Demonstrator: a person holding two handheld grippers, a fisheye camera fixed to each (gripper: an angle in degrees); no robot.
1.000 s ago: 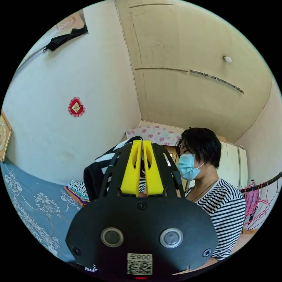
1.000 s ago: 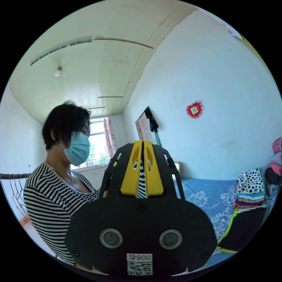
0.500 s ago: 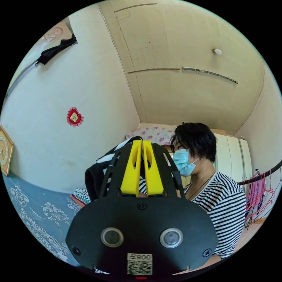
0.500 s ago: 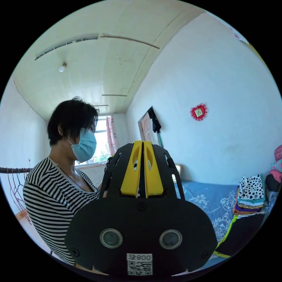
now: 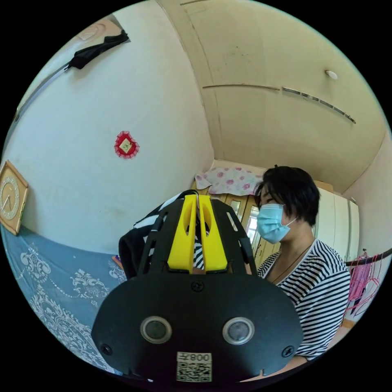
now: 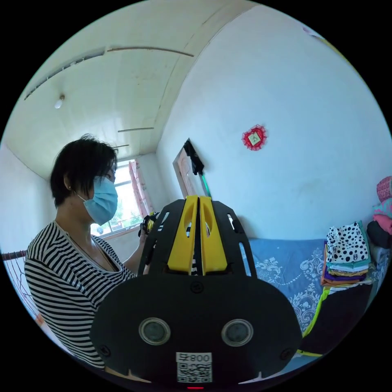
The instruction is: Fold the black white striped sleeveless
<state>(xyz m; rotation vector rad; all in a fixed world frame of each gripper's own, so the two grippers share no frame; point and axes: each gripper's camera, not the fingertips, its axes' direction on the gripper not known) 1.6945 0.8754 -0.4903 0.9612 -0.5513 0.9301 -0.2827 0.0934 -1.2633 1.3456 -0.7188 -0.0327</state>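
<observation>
In my left gripper view a clock (image 5: 10, 200) hangs; my right gripper view has a clothes stack (image 6: 347, 255). Both the left gripper (image 5: 197, 200) and the right gripper (image 6: 198, 202) are closed, pinching the top (image 5: 141, 228), which is bunched behind the left jaws.

The wall ornament (image 6: 254, 138) is the anchor. In the right gripper view, the bed (image 6: 286, 265) lies below it, the stack of folded clothes (image 6: 347, 255) sits on the bed to its lower right, the door (image 6: 185, 173) stands to its left, and the person (image 6: 77, 228) stands further left, before the window (image 6: 122, 200). In the left gripper view, the clock (image 5: 10, 200) leans to the ornament's lower left.
</observation>
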